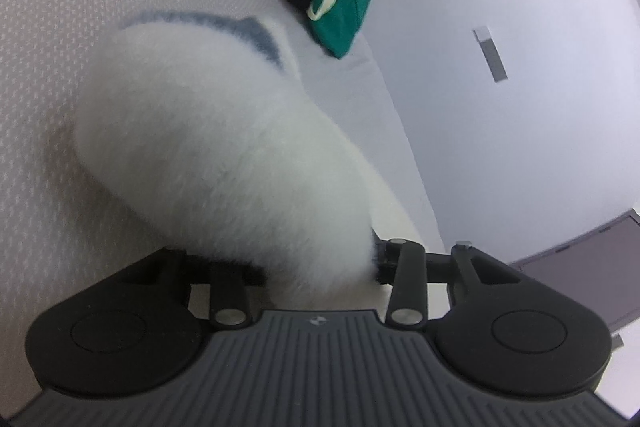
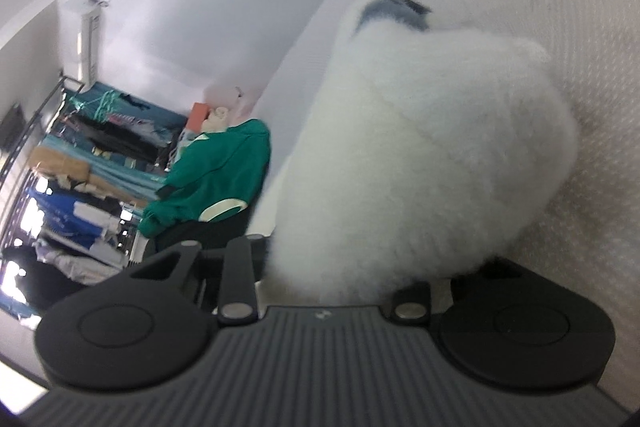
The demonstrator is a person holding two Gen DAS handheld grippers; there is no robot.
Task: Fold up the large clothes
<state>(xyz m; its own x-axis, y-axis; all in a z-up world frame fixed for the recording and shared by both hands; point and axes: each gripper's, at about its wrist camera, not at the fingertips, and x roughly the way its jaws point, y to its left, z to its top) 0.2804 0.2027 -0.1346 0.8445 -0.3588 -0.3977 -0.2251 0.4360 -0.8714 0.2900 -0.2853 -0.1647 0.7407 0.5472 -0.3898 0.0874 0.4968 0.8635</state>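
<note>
The bed spreads pale and dotted under me, and on it lies the big white fluffy garment, its grey-blue trim at the far end. My left gripper has a bunch of that fleece pinched in its jaws, part closed. My right gripper clamps the same garment from the other side, fingers buried in fluff. Farther off, a green jacket sits at the bed's edge.
</note>
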